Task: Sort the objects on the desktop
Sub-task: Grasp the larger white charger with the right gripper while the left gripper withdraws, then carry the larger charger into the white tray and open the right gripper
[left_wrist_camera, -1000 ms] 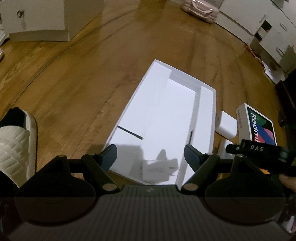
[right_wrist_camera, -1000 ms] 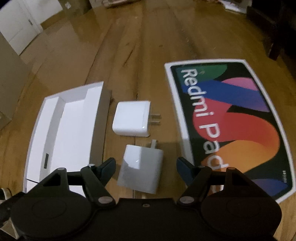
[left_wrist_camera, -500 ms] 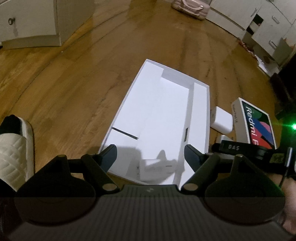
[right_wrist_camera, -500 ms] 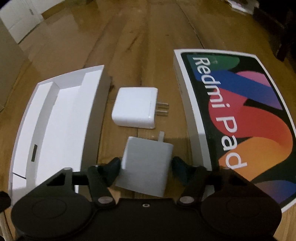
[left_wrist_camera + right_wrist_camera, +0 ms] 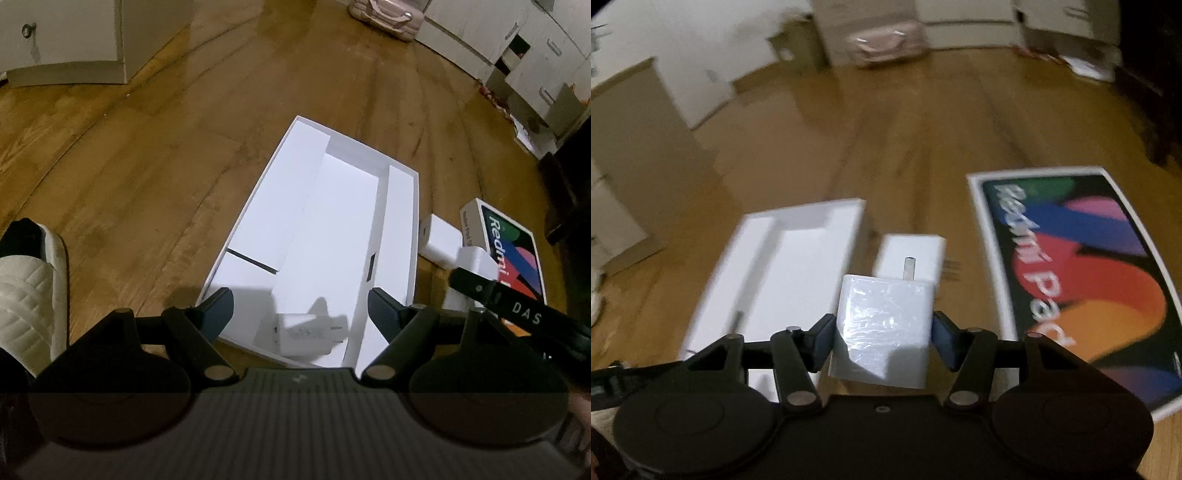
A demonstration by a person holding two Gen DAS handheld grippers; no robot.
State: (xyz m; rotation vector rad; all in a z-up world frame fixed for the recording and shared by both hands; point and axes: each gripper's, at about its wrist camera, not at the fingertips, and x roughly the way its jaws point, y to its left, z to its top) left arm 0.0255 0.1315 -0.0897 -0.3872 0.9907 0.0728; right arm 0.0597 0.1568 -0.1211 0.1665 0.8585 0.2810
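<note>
One charger [image 5: 303, 334] already lies in the near end of the white tray [image 5: 400, 229], under the left gripper [image 5: 301, 308], whose jaws stand apart and empty. The right gripper [image 5: 882, 332] has just closed, clamping a film-wrapped charger [image 5: 882, 328] off the floor. Another charger [image 5: 910, 254] waits beyond it. Far right, the tablet box [image 5: 1082, 280] reads "Redmi Pad".

I read "Redmi Pad" in white letters on the lid of the colourful tablet box [image 5: 1082, 288], lying at three o'clock in the right wrist view. In the left wrist view, "DAS" stands in pale letters on the black bar of the right tool [image 5: 526, 317], at four o'clock.
</note>
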